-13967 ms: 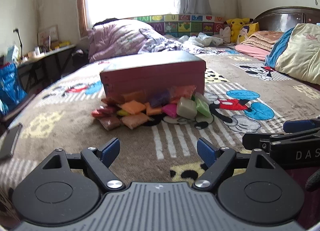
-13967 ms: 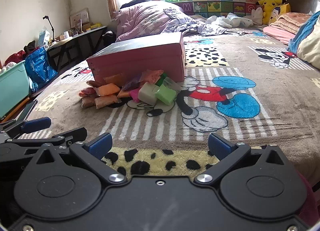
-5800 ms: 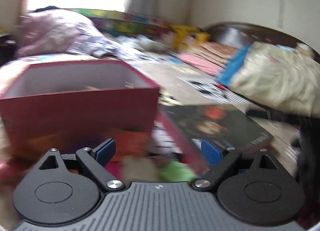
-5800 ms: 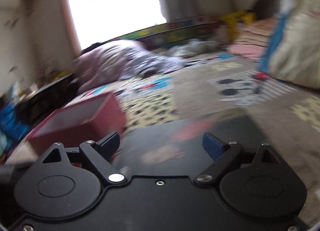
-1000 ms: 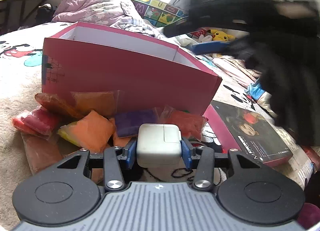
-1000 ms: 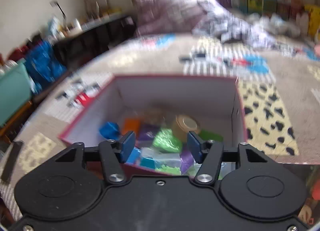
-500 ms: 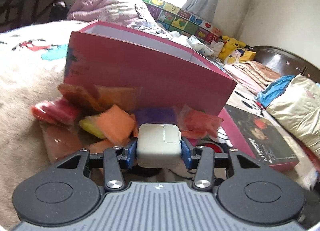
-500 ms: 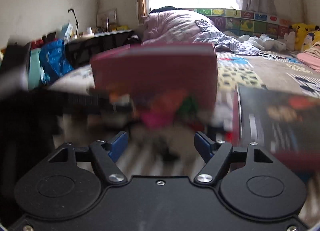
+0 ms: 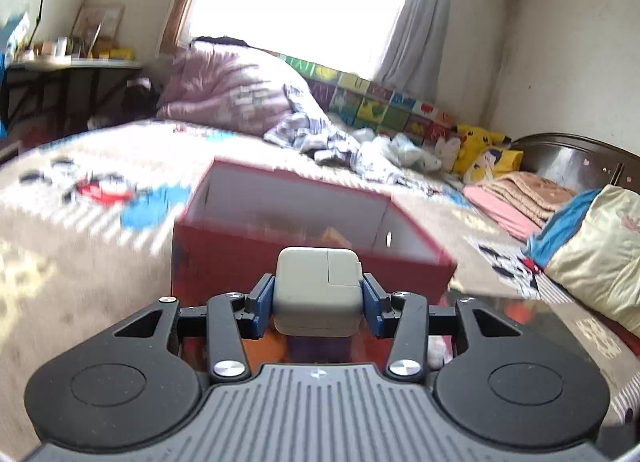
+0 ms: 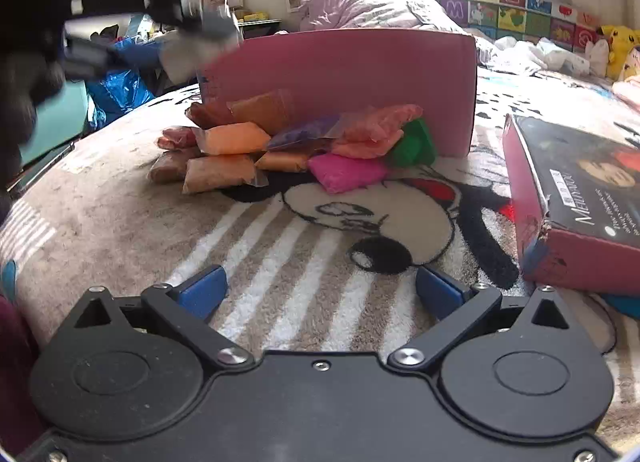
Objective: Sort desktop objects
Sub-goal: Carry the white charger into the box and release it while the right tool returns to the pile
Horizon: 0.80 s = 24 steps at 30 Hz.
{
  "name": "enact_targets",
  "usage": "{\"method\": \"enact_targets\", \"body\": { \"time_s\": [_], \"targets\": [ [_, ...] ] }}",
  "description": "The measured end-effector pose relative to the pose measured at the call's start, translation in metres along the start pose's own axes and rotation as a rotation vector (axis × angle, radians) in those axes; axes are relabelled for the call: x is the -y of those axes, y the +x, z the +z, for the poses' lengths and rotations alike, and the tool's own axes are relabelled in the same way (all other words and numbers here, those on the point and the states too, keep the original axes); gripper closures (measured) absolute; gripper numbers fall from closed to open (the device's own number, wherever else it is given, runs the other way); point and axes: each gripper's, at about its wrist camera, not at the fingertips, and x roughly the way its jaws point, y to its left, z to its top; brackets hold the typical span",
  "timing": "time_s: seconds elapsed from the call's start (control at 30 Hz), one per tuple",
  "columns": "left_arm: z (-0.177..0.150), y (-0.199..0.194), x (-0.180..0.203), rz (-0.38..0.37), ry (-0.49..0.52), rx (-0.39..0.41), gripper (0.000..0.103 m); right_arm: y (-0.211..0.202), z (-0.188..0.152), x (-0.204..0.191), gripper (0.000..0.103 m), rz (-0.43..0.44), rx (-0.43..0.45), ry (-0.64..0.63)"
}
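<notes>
Left wrist view: the left gripper [image 9: 318, 302] has its jaws clamped on a white charger [image 9: 318, 294], held above the near wall of the open red box [image 9: 312, 262]. The box sits on a bed blanket [image 9: 80, 246] printed with cartoon mice. At 12 o'clock a bright window [image 9: 296, 1] with a grey curtain [image 9: 432, 17]; under it a bundled purple quilt [image 9: 236, 89]. At 2 o'clock yellow plush toys [image 9: 480, 145] and a dark headboard [image 9: 572, 157]; at 10 o'clock a cluttered desk [image 9: 72, 65]. Much of the blanket is motion-blurred.

Right wrist view: the right gripper [image 10: 320, 290] hangs low over the blanket [image 10: 120, 221], jaws opening wide, nothing between them. At 12 o'clock the box's pink side [image 10: 340, 73], with a heap of coloured packets [image 10: 288, 141] touching its foot. At 3 o'clock the box lid [image 10: 576, 197] lies flat. At 10 o'clock the other gripper shows as a dark blur beside a blue bag [image 10: 120, 89].
</notes>
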Motion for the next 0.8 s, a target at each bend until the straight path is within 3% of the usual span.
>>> {"method": "enact_targets", "body": {
  "time_s": [0.17,0.3,0.5,0.7,0.8],
  "targets": [
    [0.047,0.027,0.015,0.044,0.084,0.021,0.059,0.005,0.003,-0.002,0.001,-0.012,-0.019,-0.019],
    [0.069,0.066,0.021,0.086,0.112,-0.044,0.059,0.004,-0.001,-0.005,0.001,-0.013,-0.029,-0.029],
    [0.071,0.124,0.009,0.147,0.064,-0.194,0.059,0.004,-0.001,-0.005,0.000,-0.017,-0.030,-0.024],
    [0.060,0.171,0.003,0.215,0.072,-0.364,0.059,0.006,0.003,-0.005,0.000,-0.011,-0.044,-0.023],
    [0.054,0.184,0.002,0.246,0.084,-0.409,0.059,0.005,0.010,0.004,0.000,0.023,-0.044,0.032]
  ]
}}
